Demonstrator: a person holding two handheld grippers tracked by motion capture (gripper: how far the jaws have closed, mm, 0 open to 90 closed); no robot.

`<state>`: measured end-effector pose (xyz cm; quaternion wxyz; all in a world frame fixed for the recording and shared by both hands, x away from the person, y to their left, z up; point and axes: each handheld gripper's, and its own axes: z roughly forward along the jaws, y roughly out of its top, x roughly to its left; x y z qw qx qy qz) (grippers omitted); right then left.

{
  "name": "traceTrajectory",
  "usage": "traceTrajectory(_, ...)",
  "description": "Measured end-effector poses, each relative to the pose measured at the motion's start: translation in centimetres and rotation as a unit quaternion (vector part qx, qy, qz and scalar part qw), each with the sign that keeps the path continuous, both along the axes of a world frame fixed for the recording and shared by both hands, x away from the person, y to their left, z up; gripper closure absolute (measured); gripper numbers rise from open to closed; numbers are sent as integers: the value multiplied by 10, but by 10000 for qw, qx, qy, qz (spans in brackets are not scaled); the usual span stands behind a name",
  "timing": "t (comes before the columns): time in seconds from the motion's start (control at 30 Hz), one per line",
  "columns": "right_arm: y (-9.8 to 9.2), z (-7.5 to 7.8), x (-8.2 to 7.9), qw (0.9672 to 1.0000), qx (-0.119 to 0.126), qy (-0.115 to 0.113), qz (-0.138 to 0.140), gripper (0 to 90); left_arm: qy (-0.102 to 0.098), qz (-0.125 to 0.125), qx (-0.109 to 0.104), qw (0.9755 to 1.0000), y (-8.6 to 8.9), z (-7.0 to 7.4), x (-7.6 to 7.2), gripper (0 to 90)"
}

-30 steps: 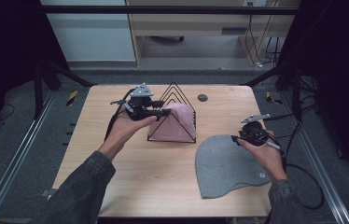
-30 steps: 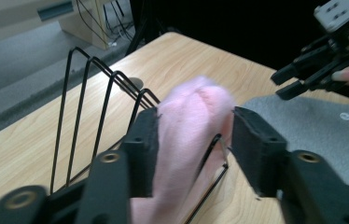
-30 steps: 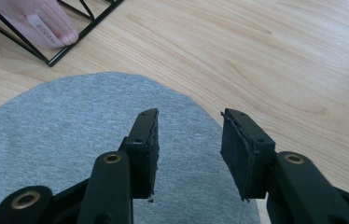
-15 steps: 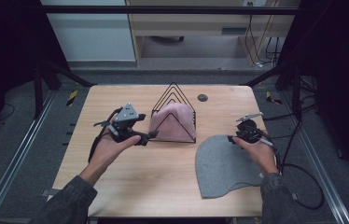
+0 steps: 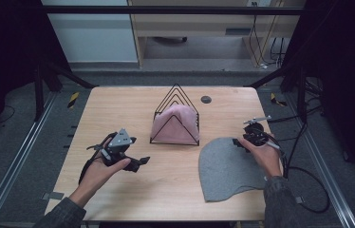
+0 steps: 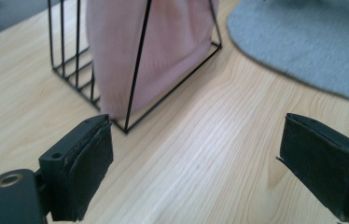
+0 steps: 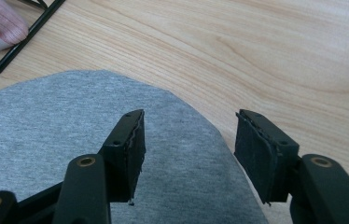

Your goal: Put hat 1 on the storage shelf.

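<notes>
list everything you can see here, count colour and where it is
table: one, light wood, centre of the high view
wire rack: one, black, standing at the middle of the table
pink cloth: one, tucked inside the wire rack
grey cloth: one, lying flat on the table's right part
small disc: one, dark, on the table behind the rack; too small to identify
left gripper: one, black, jaws open, at the table's left, holding nothing
right gripper: one, black, jaws open at the grey cloth's edge
hands: two, one on each gripper
</notes>
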<state>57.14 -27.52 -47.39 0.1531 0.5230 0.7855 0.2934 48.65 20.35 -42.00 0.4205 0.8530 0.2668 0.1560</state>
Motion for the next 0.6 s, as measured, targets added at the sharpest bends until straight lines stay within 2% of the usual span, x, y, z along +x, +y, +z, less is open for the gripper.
traceTrajectory(0.1, -2, -3, -2, 10000, -8, 22, 8, 432, 80, 94, -50, 9999, 12, -6, -5, 87)
traceTrajectory(0.2, -2, -6, -2, 10000, -38, 30, 4, 451, 135, 144, 71, 9998, 22, -15, -11, 86)
traceTrajectory(0.4, -1, -10, 0, 9998, -165, 70, 112, 498, 257, 230, 112, 9993, 37, -25, -18, 86)
traceTrajectory(0.6, 3, -9, -2, 9991, -328, 132, 242, 630, 345, 363, 142, 9986, 42, -31, -14, 88)
